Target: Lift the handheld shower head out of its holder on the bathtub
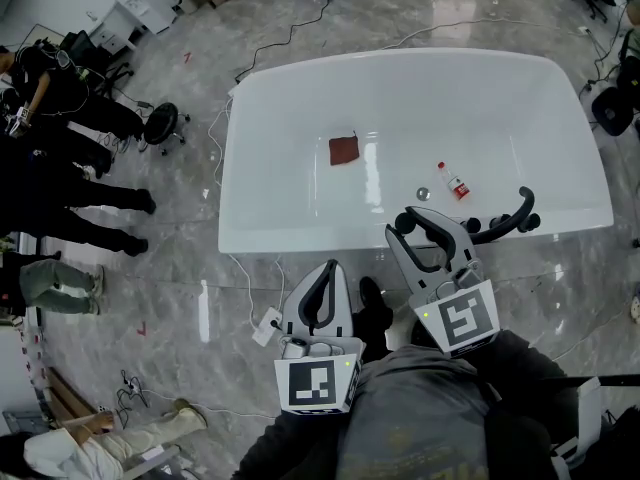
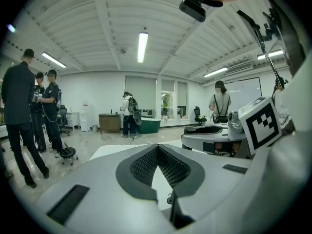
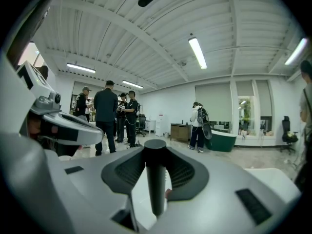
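The white bathtub (image 1: 250,168) lies across the grey floor in the head view. At its near rim, my right gripper (image 1: 410,224) is shut on a black stick-shaped shower head. In the right gripper view this shower head (image 3: 155,179) stands upright between the dark pads (image 3: 187,172) of my right gripper (image 3: 155,152), its flat round top level with the tips. A black curved fitting (image 1: 512,218) sits on the rim just right of that gripper. My left gripper (image 1: 328,270) hangs over the floor short of the tub. In its own view the left gripper (image 2: 157,148) has its tips together and nothing between them.
Inside the tub lie a brown cloth (image 1: 344,150), a small red-labelled bottle (image 1: 453,181) and a drain (image 1: 422,193). Cables and a power strip (image 1: 268,326) run along the floor at the tub's near left. Several people (image 1: 60,138) and a black stool (image 1: 160,123) are at the left.
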`<move>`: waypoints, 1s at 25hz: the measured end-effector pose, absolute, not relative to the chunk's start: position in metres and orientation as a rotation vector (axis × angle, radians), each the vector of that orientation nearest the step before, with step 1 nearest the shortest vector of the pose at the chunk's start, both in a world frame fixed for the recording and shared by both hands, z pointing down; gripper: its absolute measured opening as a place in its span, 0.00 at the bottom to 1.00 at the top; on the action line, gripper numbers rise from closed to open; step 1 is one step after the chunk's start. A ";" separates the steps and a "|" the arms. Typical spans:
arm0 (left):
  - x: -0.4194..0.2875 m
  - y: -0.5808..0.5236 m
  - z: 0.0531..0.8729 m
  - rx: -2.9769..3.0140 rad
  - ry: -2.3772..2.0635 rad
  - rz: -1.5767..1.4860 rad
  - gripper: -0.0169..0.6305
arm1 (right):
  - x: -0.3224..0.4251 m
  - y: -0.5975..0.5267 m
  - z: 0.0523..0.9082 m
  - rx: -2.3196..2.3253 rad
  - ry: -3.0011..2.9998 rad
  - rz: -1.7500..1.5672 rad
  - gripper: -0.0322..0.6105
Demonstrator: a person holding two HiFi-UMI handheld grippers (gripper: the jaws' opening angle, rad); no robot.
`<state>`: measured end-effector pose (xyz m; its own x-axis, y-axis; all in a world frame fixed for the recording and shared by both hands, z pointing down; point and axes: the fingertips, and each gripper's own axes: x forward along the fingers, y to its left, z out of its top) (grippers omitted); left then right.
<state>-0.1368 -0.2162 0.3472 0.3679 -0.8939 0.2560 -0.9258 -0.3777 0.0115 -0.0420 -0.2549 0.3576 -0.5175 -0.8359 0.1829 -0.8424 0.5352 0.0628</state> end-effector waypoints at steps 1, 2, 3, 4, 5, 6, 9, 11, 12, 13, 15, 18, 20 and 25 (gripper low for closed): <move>-0.136 -0.215 0.344 2.470 -1.660 0.305 0.03 | -0.042 -0.254 0.353 1.426 -2.587 0.040 0.27; -0.135 -0.214 0.341 2.472 -1.665 0.297 0.03 | -0.041 -0.253 0.348 1.424 -2.594 0.029 0.27; -0.134 -0.213 0.337 2.474 -1.671 0.290 0.03 | -0.041 -0.252 0.342 1.423 -2.603 0.017 0.26; -0.133 -0.212 0.334 2.477 -1.678 0.282 0.03 | -0.040 -0.250 0.337 1.424 -2.613 0.005 0.27; -0.132 -0.211 0.331 2.481 -1.688 0.272 0.03 | -0.040 -0.248 0.331 1.424 -2.622 -0.005 0.27; -0.131 -0.209 0.327 2.484 -1.700 0.261 0.03 | -0.040 -0.245 0.326 1.425 -2.630 -0.015 0.27; -0.132 -0.202 0.316 2.483 -1.727 0.240 0.03 | -0.040 -0.236 0.309 1.420 -2.655 -0.044 0.27; -0.134 -0.197 0.306 2.481 -1.739 0.229 0.03 | -0.041 -0.228 0.294 1.418 -2.675 -0.052 0.27; -0.134 -0.194 0.301 2.485 -1.746 0.219 0.03 | -0.042 -0.224 0.287 1.418 -2.686 -0.059 0.26; -0.134 -0.192 0.296 2.492 -1.754 0.204 0.03 | -0.042 -0.220 0.279 1.419 -2.697 -0.071 0.27; -0.132 -0.187 0.289 2.504 -1.773 0.172 0.03 | -0.043 -0.214 0.266 1.422 -2.720 -0.104 0.27; -0.132 -0.179 0.287 2.506 -1.787 0.148 0.03 | -0.043 -0.205 0.254 1.418 -2.747 -0.138 0.27; -0.131 -0.174 0.287 2.507 -1.789 0.143 0.03 | -0.043 -0.199 0.250 1.413 -2.757 -0.154 0.27; -0.126 -0.167 0.276 2.528 -1.807 0.118 0.03 | -0.041 -0.189 0.246 1.401 -2.763 -0.169 0.26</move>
